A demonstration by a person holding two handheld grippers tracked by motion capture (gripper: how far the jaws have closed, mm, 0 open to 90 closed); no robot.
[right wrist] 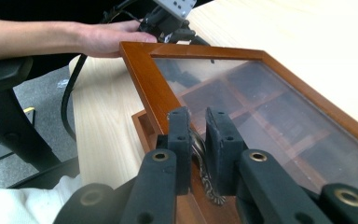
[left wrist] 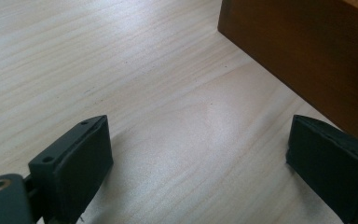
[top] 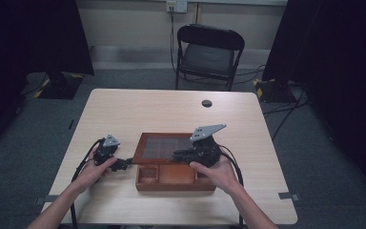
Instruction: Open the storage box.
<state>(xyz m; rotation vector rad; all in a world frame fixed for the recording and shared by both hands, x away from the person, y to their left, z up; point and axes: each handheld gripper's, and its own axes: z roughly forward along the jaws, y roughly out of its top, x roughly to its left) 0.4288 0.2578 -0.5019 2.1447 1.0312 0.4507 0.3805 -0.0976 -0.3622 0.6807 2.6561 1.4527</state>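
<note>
your right tongs (right wrist: 198, 135) are pinched narrow on a small patterned pull tab (right wrist: 205, 179) at the front edge of the glass lid (right wrist: 270, 116). the lid sits tilted up on the wooden box (top: 174, 181), which rests near your edge of the desk (top: 124, 109). the glass pane is likely fragile and the framed lid stiff and fairly heavy, so lift slowly by the tab. your left tongs (left wrist: 196, 168) stand wide, holding nothing, low on the desk just beside the box's left wall.

No legible text or labels anywhere.
</note>
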